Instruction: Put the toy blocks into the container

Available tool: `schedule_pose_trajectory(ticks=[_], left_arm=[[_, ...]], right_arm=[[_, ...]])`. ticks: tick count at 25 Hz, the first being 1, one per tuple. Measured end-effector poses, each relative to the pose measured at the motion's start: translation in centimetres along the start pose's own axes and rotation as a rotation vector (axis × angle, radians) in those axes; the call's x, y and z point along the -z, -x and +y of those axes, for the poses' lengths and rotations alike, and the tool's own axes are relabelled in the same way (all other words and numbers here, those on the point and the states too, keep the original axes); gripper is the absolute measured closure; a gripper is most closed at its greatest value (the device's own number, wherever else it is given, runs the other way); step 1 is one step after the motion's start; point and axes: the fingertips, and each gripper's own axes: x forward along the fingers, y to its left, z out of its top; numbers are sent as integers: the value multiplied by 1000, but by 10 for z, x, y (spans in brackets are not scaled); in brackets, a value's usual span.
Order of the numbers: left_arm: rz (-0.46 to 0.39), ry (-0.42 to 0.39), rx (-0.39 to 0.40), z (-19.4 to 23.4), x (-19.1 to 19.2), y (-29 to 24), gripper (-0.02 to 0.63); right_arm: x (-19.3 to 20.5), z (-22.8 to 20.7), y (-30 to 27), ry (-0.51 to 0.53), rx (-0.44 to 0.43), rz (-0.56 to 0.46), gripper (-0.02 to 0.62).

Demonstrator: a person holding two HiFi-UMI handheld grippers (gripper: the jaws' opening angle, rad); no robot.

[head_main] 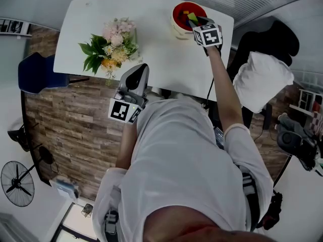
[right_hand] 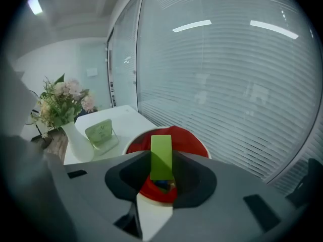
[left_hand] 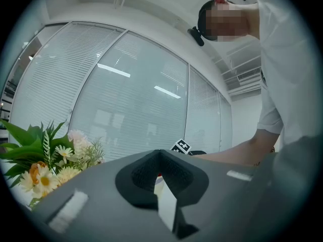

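Near edge, head view: the left gripper (head_main: 140, 69) is level just beside the counter's near edge, in front of the person's white shirt (head_main: 181, 155). In the left gripper view the left gripper (left_hand: 159, 156) is clenched, jaws together, nothing between them.

White rounded counter (head_main: 156, 59): the bouquet of pink, white and yellow flowers with green leaves (head_main: 111, 47) stands at its near left. The right gripper view shows it in a white vase (right_hand: 76, 140), with a small pale-green stand-up card (right_hand: 101, 131) just beside the vase. What the card is, I cannot tell.

Far right of the counter: the right arm is stretched out, and the right gripper (head_main: 202, 21) is tilted down over the round red container with a white rim (head_main: 176, 10).

Right gripper view: the right gripper (right_hand: 162, 158) is grasping a light-green rectangular toy block (right_hand: 161, 150), upright between the pads. The red container (right_hand: 194, 139) lies directly beyond and below the block. Other coloured toy blocks (head_main: 187, 15) lie inside it; a blue one shows under the jaws.

Beyond the counter: a wall of glass with white slatted blinds (right_hand: 227, 84).
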Motion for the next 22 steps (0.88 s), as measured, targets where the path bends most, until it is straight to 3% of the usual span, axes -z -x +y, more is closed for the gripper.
schedule_pose_trajectory(ticks=[7, 11, 22], left_arm=[[-2, 0, -37, 5, 0, 7, 620], [1, 5, -44, 6, 1, 9, 620], [7, 14, -13, 0, 7, 2, 620]], right_arm=[[7, 2, -24, 44, -14, 75, 459], [4, 5, -24, 51, -25, 69, 411], [-8, 26, 37, -60, -76, -113, 485]])
